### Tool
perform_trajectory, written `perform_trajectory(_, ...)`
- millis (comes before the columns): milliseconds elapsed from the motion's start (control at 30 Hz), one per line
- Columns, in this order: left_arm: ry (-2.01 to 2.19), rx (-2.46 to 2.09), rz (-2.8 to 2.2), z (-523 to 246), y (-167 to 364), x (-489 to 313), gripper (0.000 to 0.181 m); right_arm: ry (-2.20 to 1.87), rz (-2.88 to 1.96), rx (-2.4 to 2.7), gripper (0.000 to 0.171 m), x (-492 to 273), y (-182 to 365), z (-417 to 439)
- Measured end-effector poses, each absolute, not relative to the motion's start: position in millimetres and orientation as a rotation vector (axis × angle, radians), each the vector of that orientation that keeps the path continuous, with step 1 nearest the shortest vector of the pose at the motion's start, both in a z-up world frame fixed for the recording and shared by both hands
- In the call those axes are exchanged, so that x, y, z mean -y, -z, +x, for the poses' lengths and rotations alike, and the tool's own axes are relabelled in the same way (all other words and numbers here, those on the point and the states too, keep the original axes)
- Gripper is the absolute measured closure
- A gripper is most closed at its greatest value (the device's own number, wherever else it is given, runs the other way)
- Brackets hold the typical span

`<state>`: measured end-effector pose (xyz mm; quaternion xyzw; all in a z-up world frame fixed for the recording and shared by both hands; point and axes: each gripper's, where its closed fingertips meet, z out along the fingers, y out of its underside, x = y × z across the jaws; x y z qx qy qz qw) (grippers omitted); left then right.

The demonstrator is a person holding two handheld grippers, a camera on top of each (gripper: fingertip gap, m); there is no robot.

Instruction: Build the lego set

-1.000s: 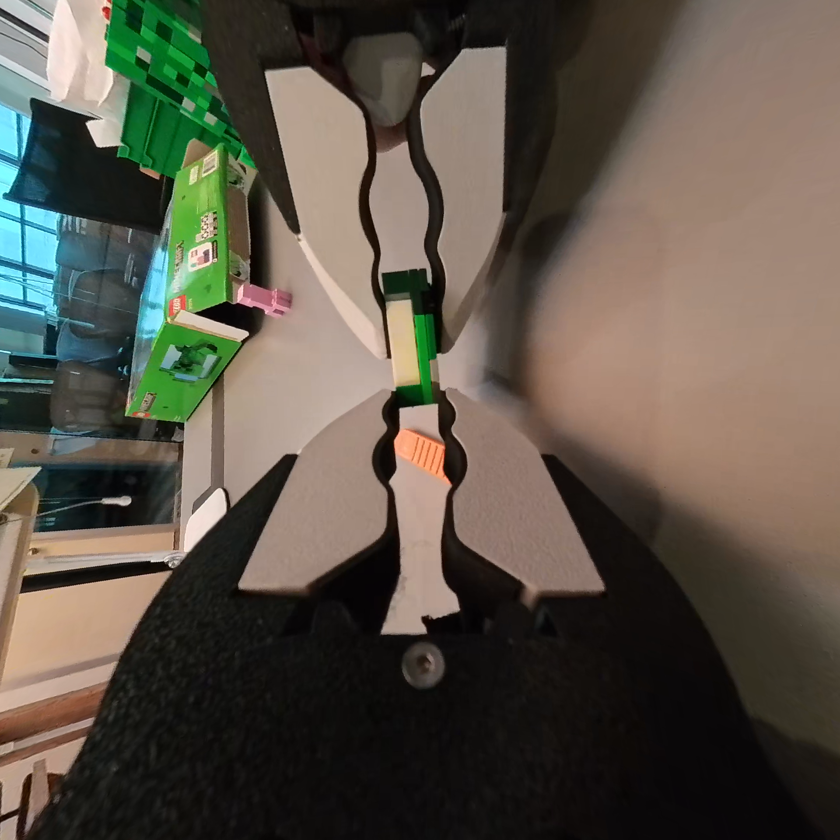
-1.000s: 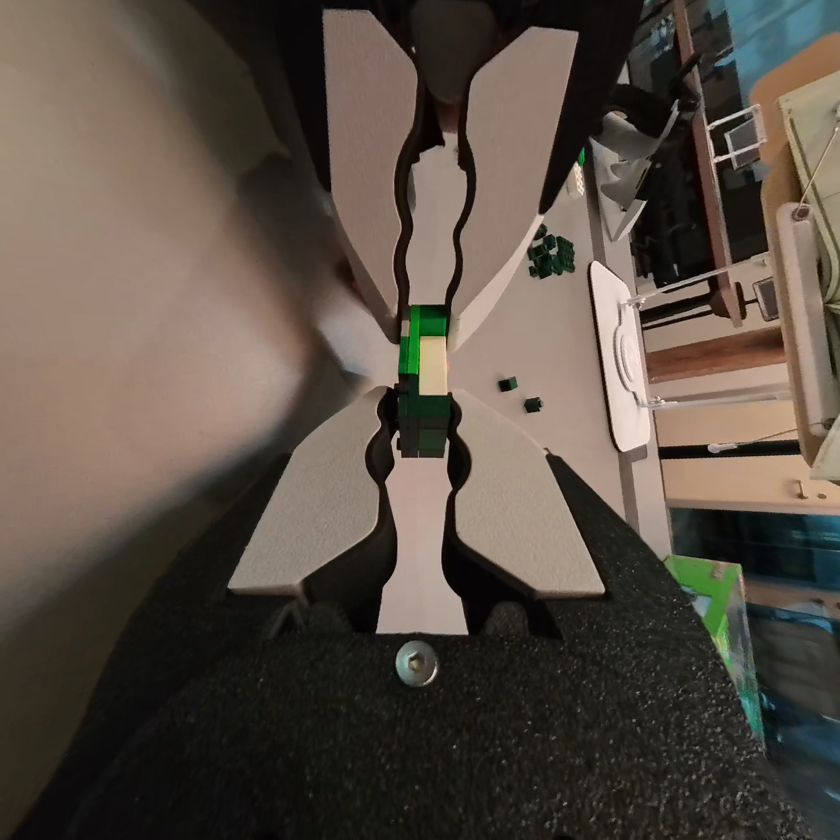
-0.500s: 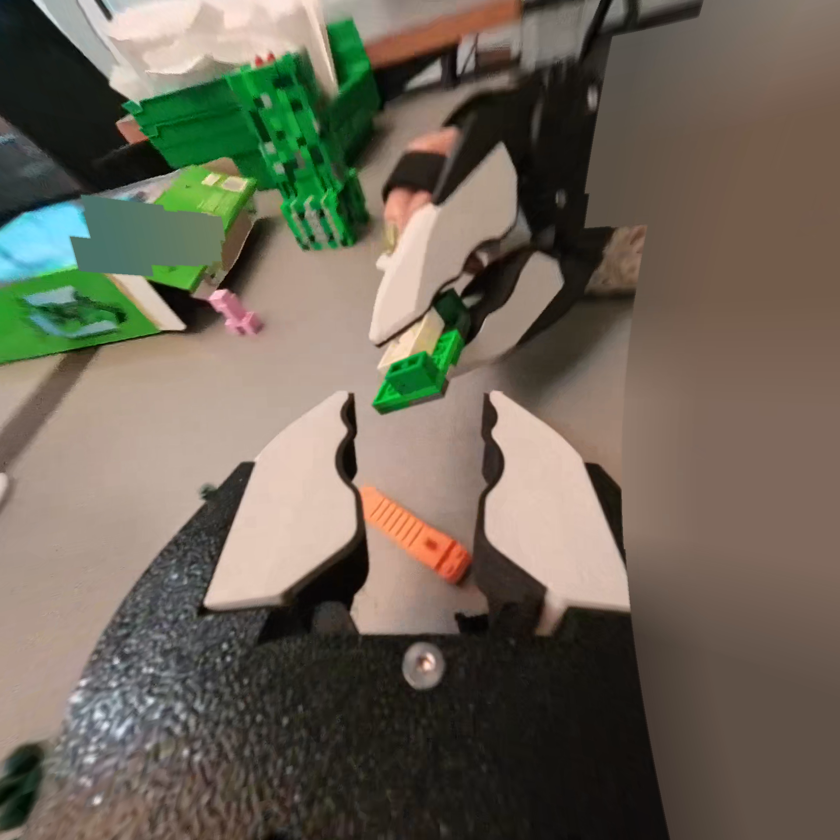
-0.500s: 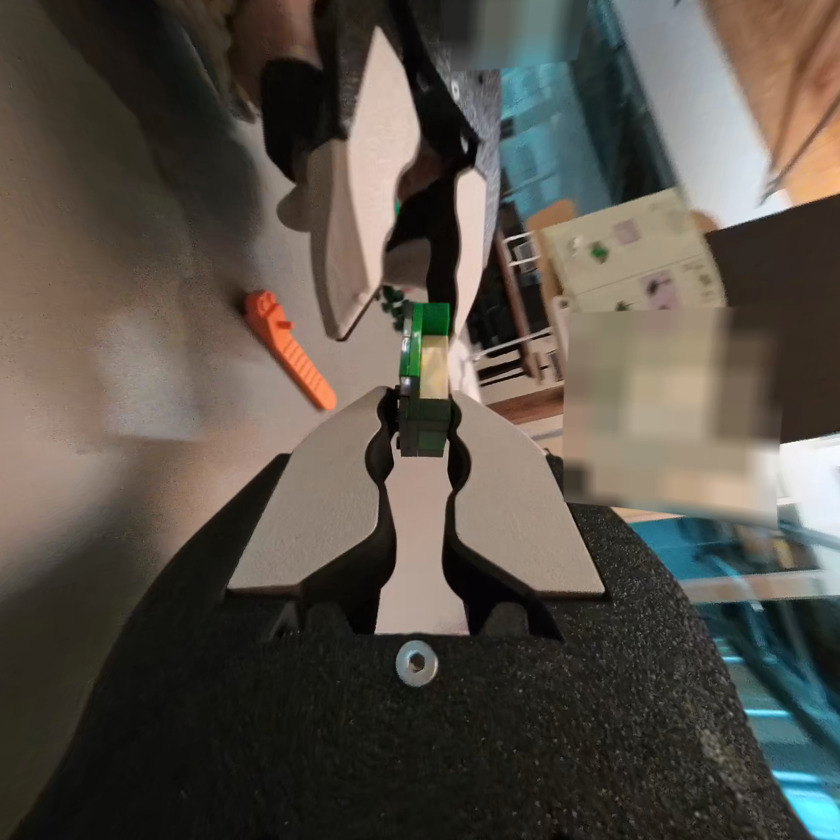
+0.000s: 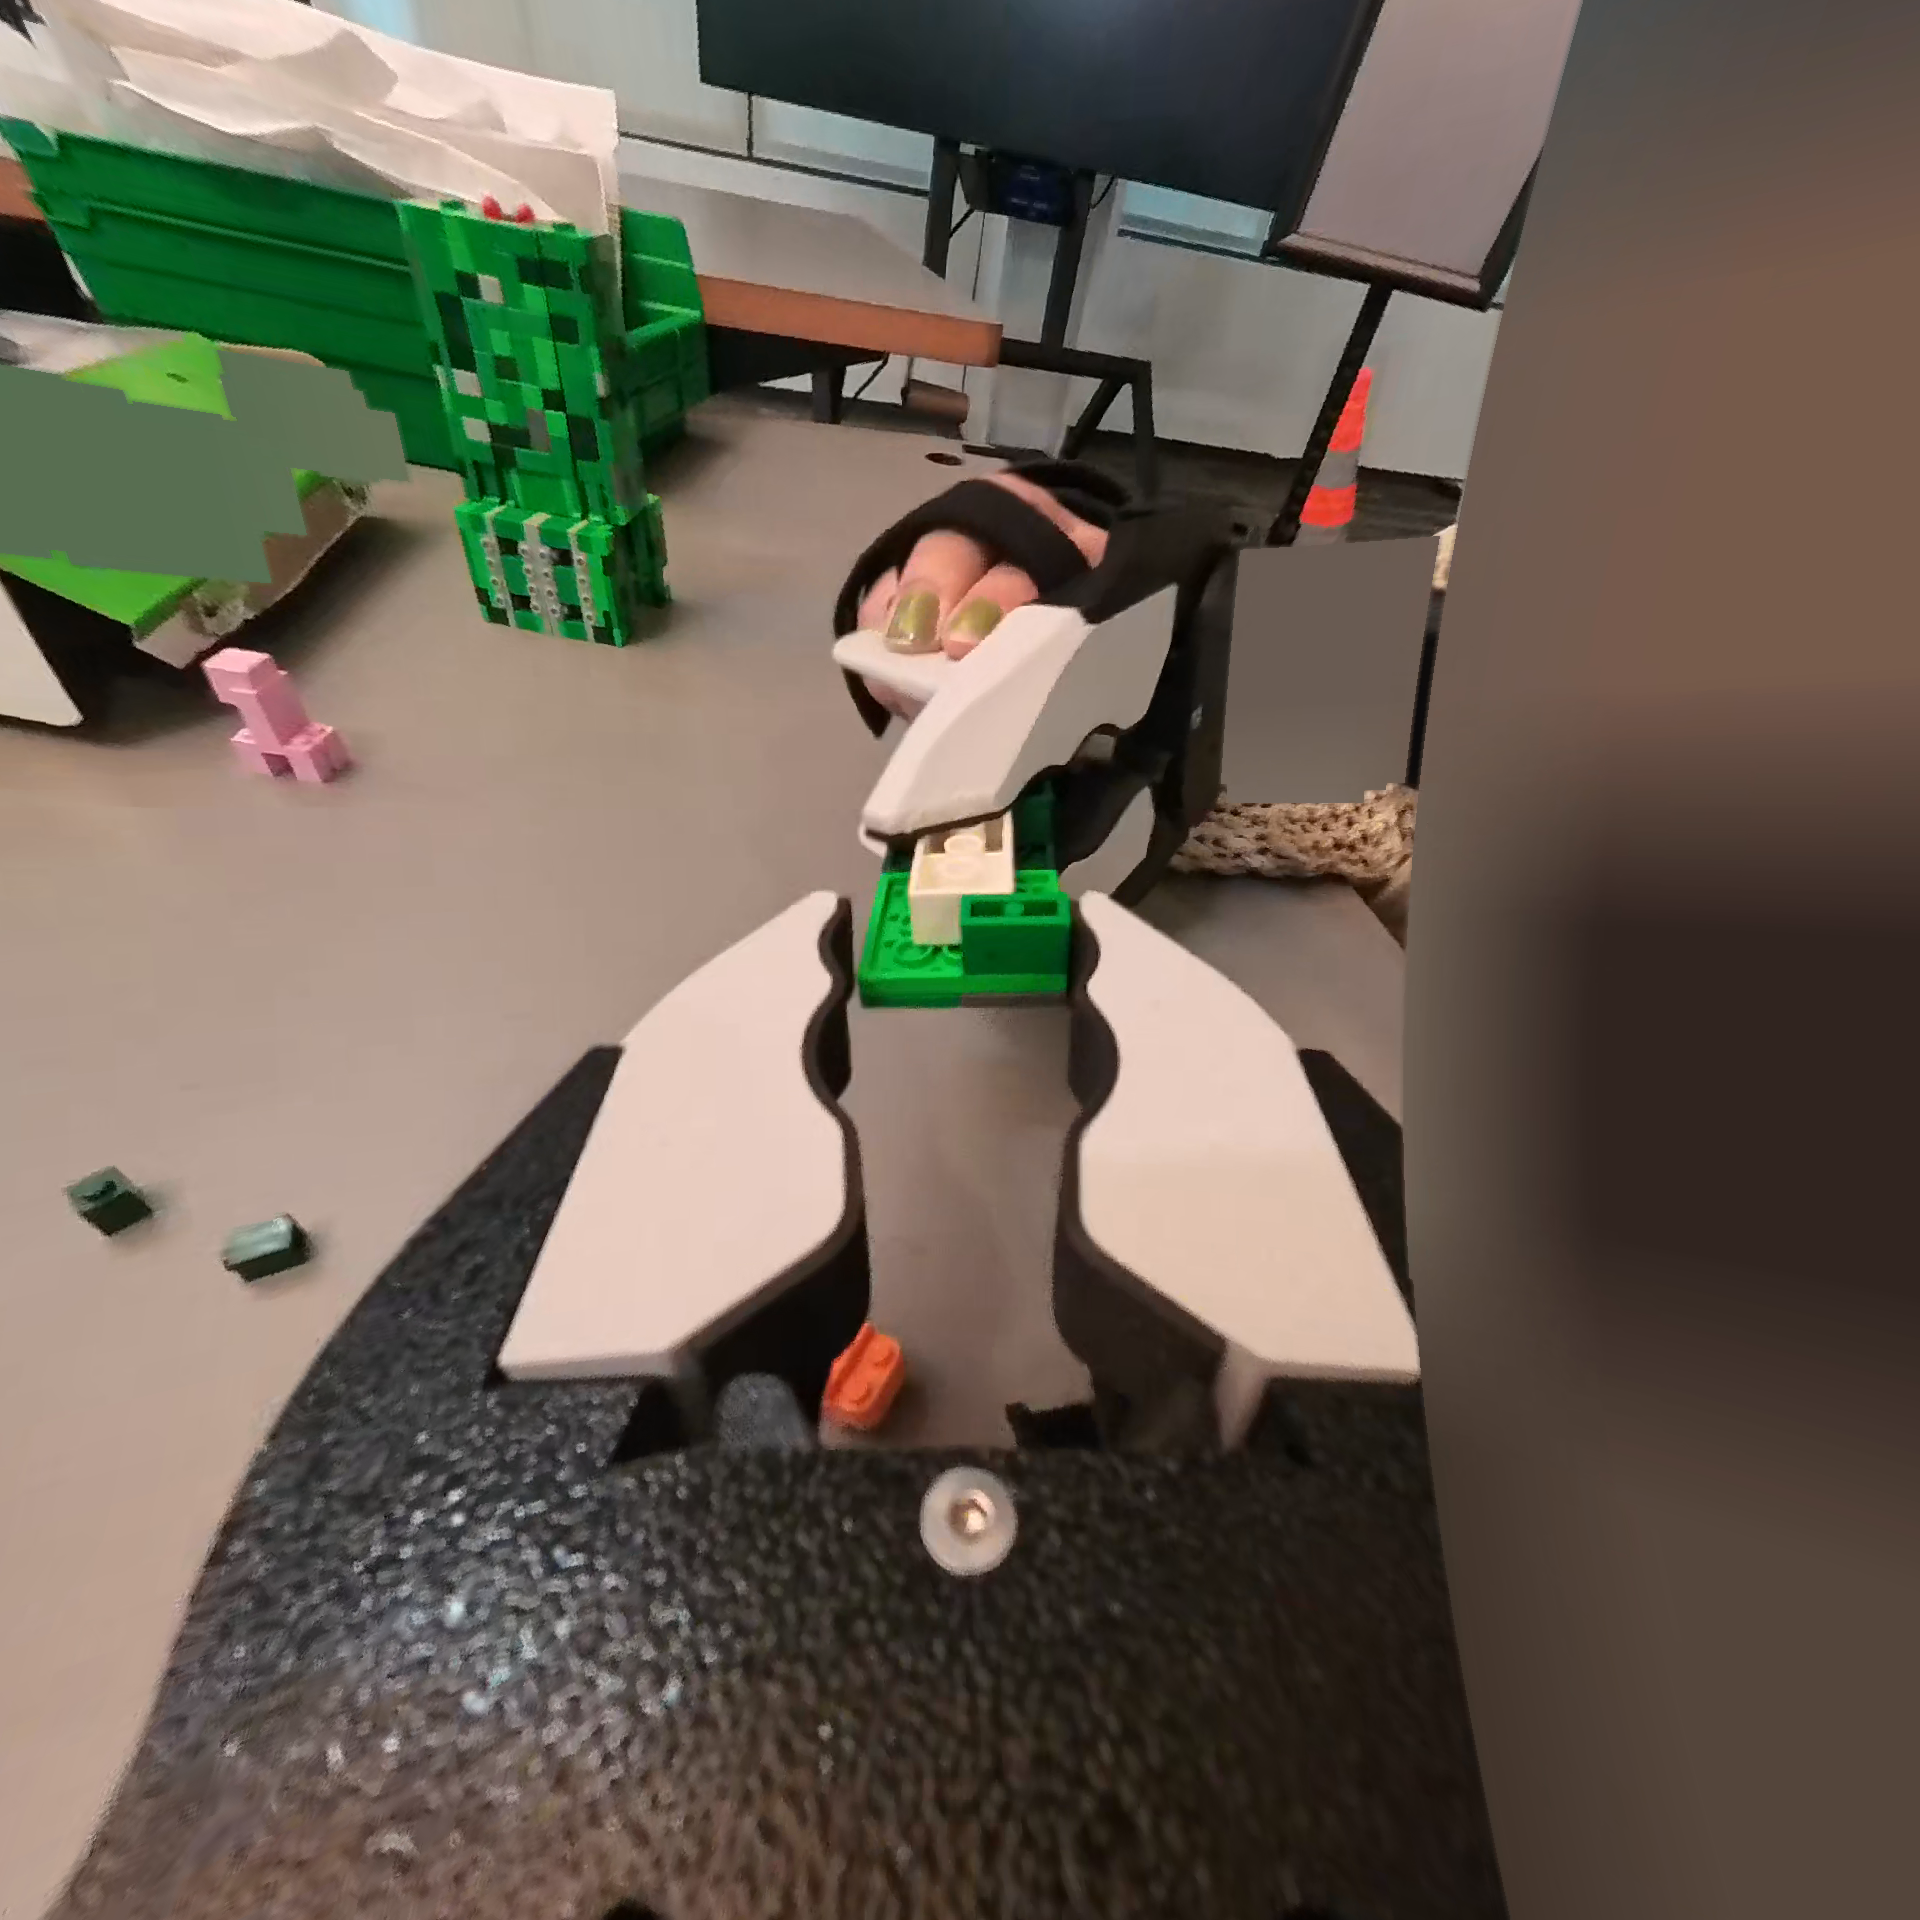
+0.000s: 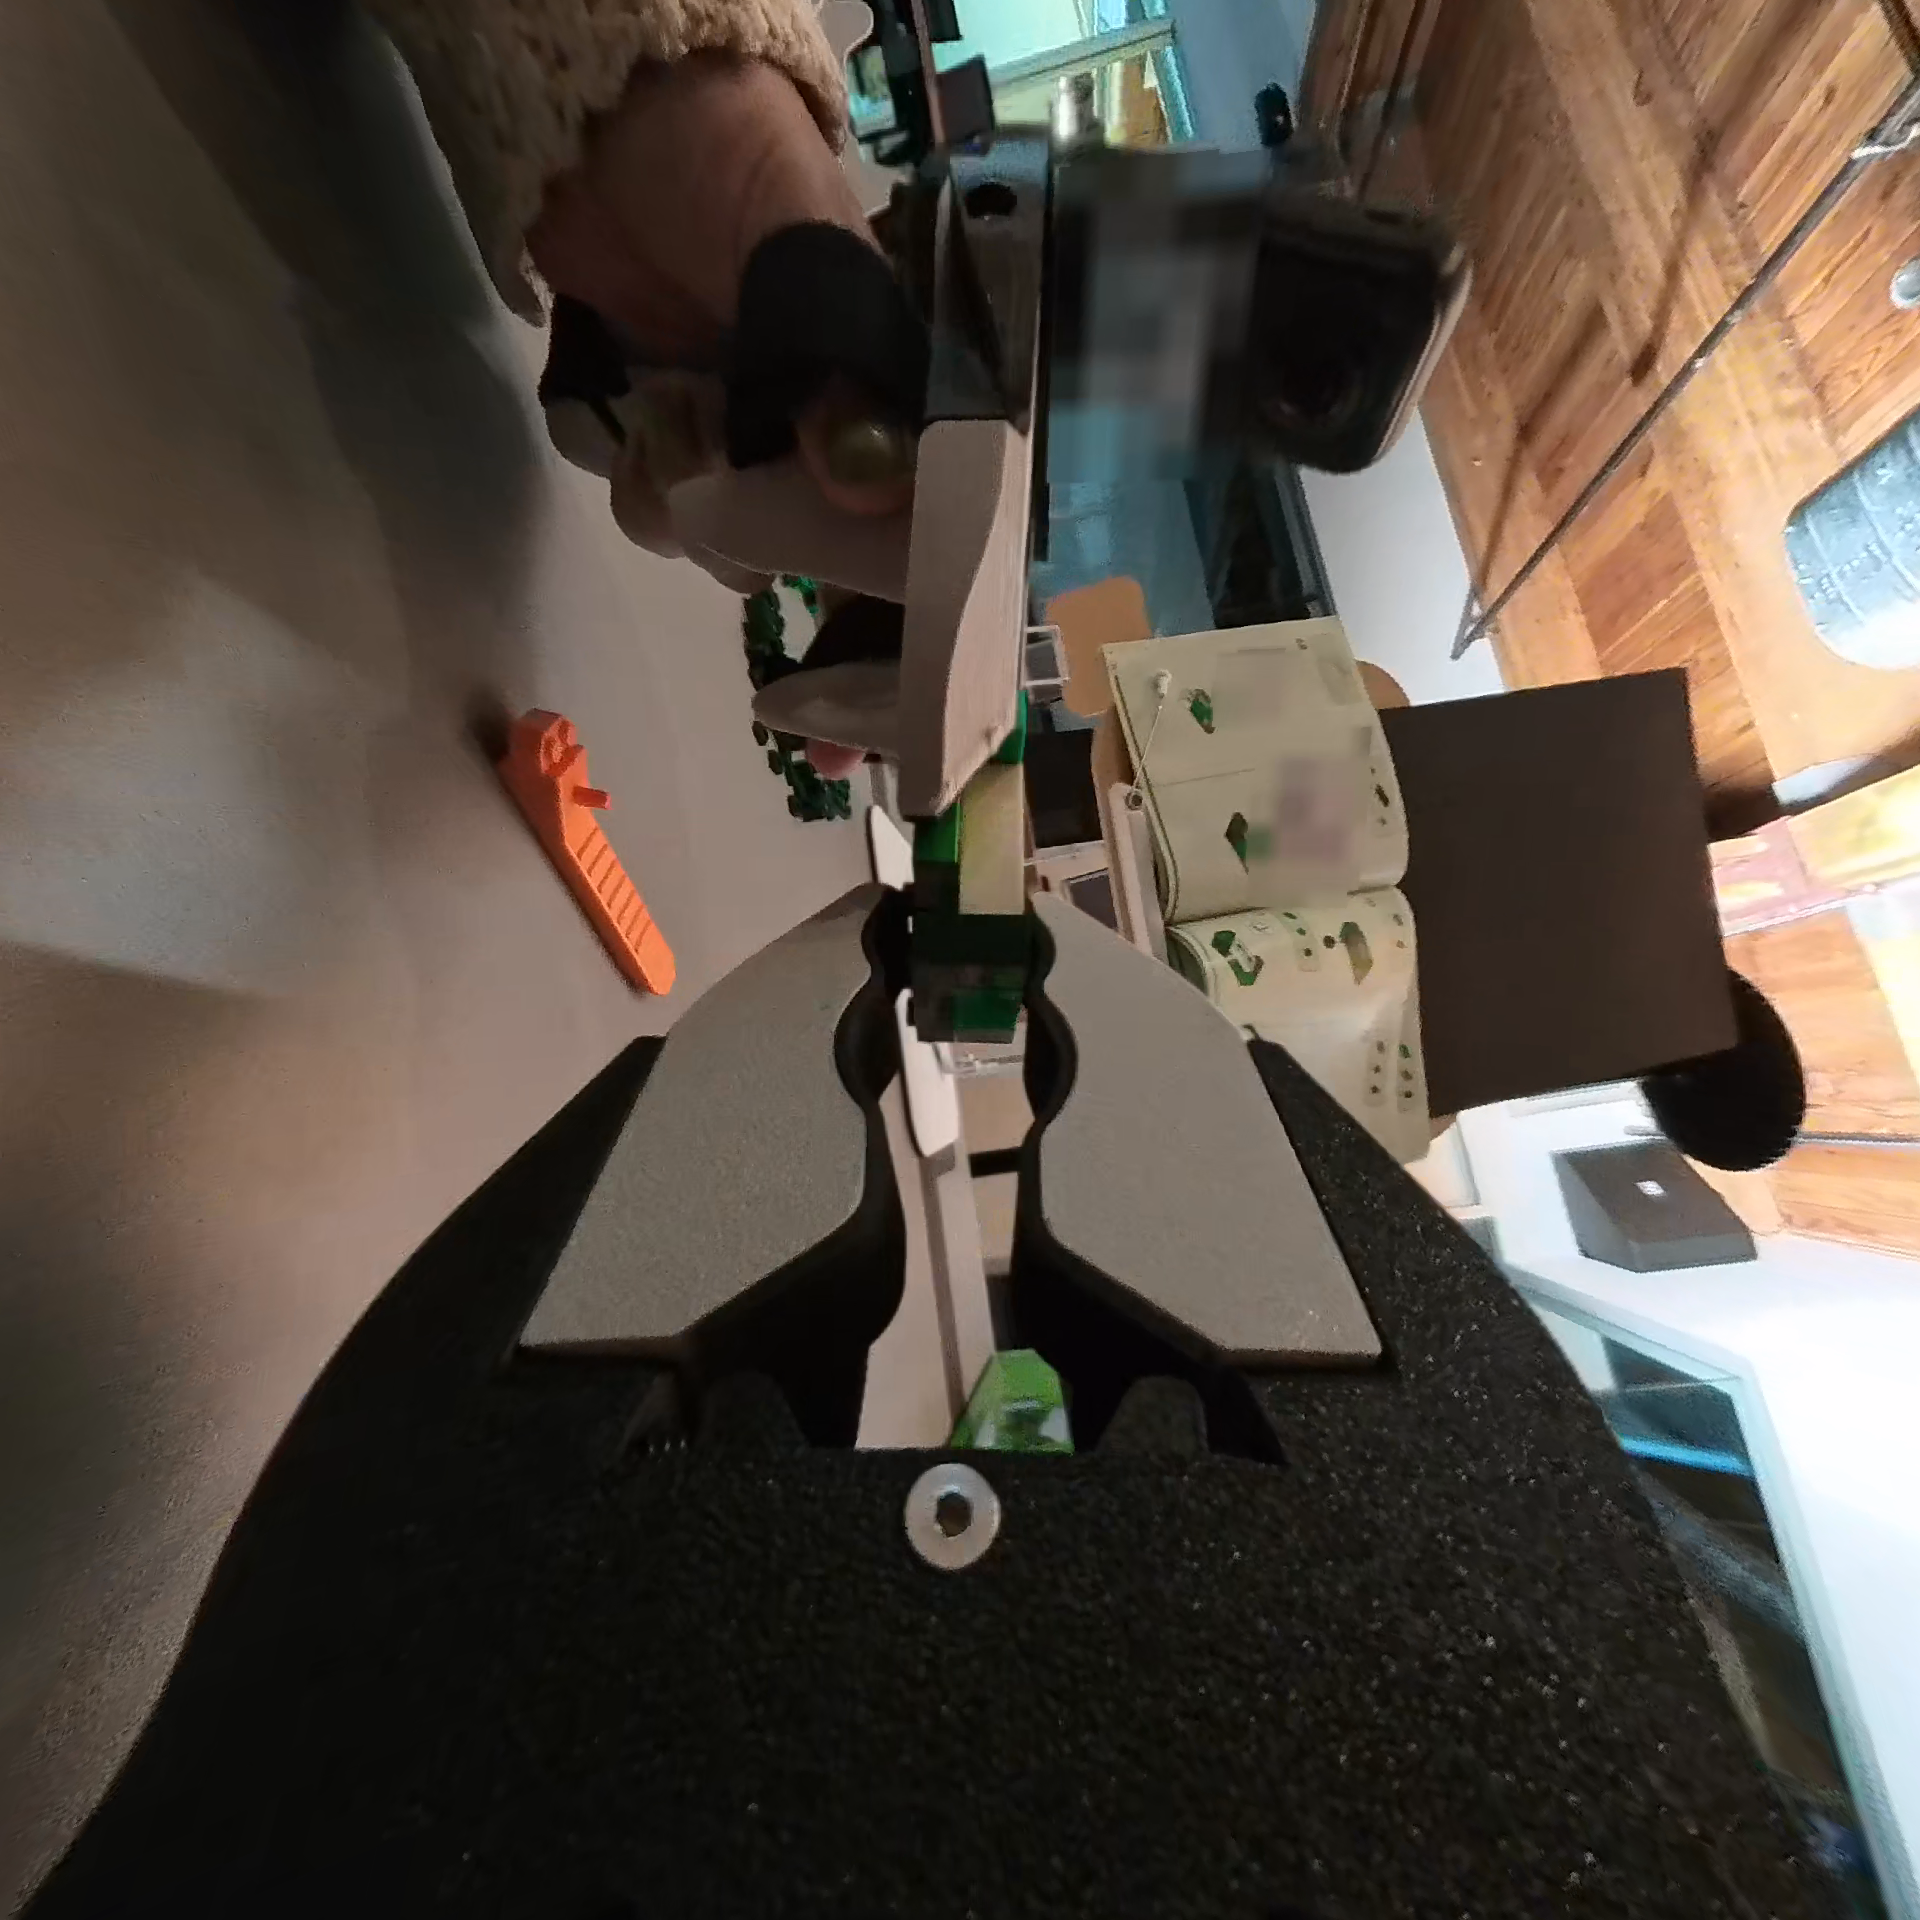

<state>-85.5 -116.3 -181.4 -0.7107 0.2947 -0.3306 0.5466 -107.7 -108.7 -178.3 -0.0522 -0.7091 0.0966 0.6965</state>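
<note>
A small lego assembly (image 5: pixel 1013 935) of green bricks with a cream brick on top is held just above the grey table (image 5: pixel 520 987). My right gripper (image 6: pixel 956 914) is shut on its dark green end (image 6: pixel 966 987). In the left wrist view the right gripper comes in from the upper right, and one of its fingers (image 5: pixel 997 717) lies over the assembly. My left gripper (image 5: pixel 958 914) is open, its two tips flanking the near end of the assembly. I cannot tell whether they touch it.
An orange brick separator (image 6: pixel 592 852) lies on the table, and shows between the left finger bases (image 5: pixel 862 1387). A tall green blocky model (image 5: pixel 540 416), a pink figure (image 5: pixel 275 717) and two dark green bricks (image 5: pixel 109 1200) are on the left. An instruction booklet (image 6: pixel 1278 831) stands beyond.
A second ago both grippers pinched the assembly tip to tip. The left gripper let go, opened and swung round. Its open tips now sit on either side of the assembly.
</note>
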Motion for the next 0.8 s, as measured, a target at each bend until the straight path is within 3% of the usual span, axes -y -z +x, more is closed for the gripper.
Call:
perform_trajectory(267, 0.776, -0.747, -1.696, -85, 185, 120, 0.144, -0.191, -0.097, 1.582, 0.152, 110, 180, -109)
perform_trajectory(400, 0.809, -0.734, -1.678, -86, 183, 121, 0.133, -0.184, -0.106, 1.579, 0.152, 107, 179, -109)
perform_trajectory(467, 0.806, -0.732, -1.664, -87, 183, 121, 0.145, -0.185, -0.105, 1.578, 0.152, 107, 179, -109)
perform_trajectory(600, 0.819, -0.727, -1.672, -88, 184, 122, 0.144, -0.173, -0.098, 1.576, 0.152, 107, 180, -110)
perform_trajectory(733, 0.776, -0.651, -1.703, -97, 188, 114, 0.118, -0.134, -0.139, 1.560, 0.152, 98, 178, -111)
perform_trajectory(800, 0.766, -0.643, -1.687, -98, 186, 114, 0.125, -0.141, -0.145, 1.558, 0.152, 97, 178, -111)
